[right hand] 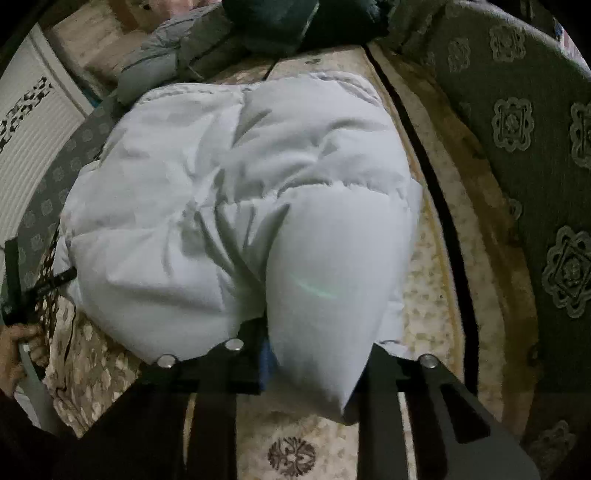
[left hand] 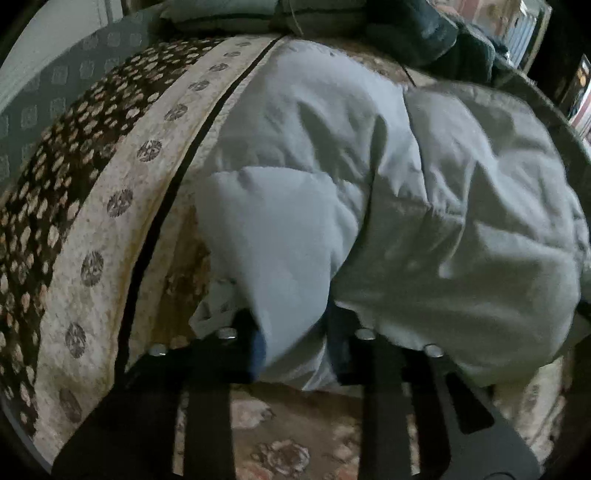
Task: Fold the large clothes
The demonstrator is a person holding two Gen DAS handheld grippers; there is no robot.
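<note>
A pale grey-blue padded jacket [left hand: 388,177] lies crumpled on a patterned beige rug [left hand: 92,240]. In the left wrist view my left gripper [left hand: 295,343] is shut on a bunched fold of the jacket's near edge, the cloth bulging up between its black fingers. In the right wrist view my right gripper [right hand: 317,362] is shut on another puffy corner of the same jacket [right hand: 192,177], which hangs pinched between its fingers. A hand [right hand: 18,343] on a dark handle shows at the left edge of the right wrist view.
Dark and grey clothes [left hand: 443,33] are piled beyond the jacket's far end. A green carpet with medallions [right hand: 517,147] borders the rug on one side. A white slatted panel [right hand: 33,129] stands at the far left in the right wrist view.
</note>
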